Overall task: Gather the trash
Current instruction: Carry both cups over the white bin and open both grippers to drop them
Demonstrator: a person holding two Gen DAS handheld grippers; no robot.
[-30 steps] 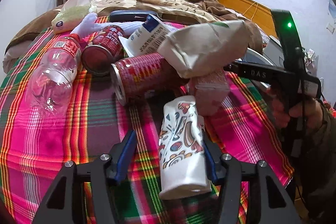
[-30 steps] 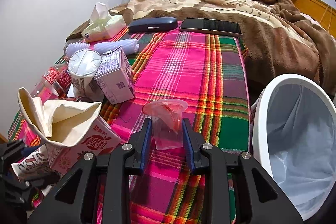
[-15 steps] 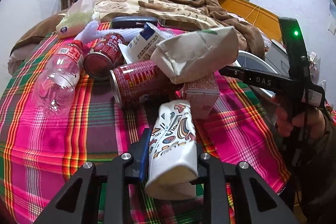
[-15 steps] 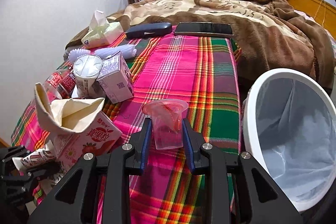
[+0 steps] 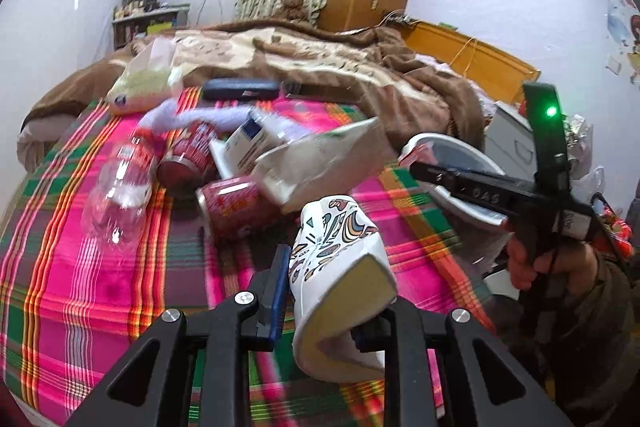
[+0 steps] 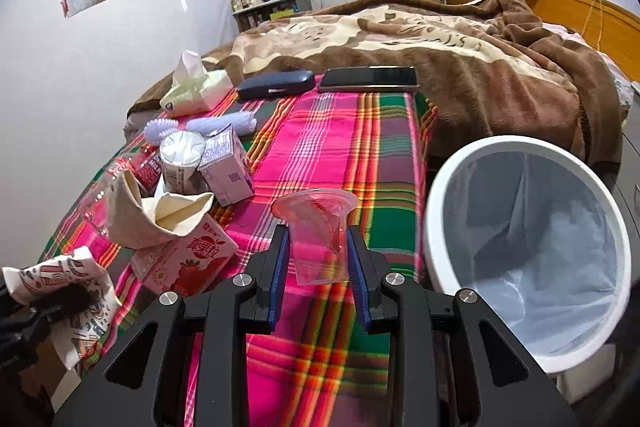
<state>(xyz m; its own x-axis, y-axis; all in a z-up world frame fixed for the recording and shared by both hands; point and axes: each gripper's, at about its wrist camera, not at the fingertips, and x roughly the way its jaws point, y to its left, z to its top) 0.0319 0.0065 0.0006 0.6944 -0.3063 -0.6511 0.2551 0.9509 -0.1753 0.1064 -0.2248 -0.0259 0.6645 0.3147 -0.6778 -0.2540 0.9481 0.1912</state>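
My left gripper [image 5: 324,291] is shut on a squashed white paper cup [image 5: 340,267] with coloured drawings, lifted off the plaid bedspread [image 5: 80,287]. The same cup [image 6: 68,291] shows at the lower left of the right wrist view. My right gripper [image 6: 318,255] is shut on a clear plastic cup [image 6: 316,231] with red residue, held above the bedspread next to the white bin [image 6: 436,227] lined with a pale bag. More trash lies on the bed: red cans [image 5: 236,203], a clear bottle [image 5: 120,187], a crumpled paper bag [image 5: 320,163] and drink cartons [image 6: 184,259].
A tissue pack [image 6: 196,91], a dark glasses case [image 6: 276,85], a phone [image 6: 368,79] and a lilac brush [image 6: 200,127] lie at the far end. A brown blanket [image 6: 480,67] covers the rest of the bed. A person's hand [image 5: 552,259] holds the right gripper's handle.
My left gripper closed on the patterned paper cup, squashed it and lifted it off the bedspread. My right gripper, still holding the clear cup, rose and shifted slightly; the bin looks nearer.
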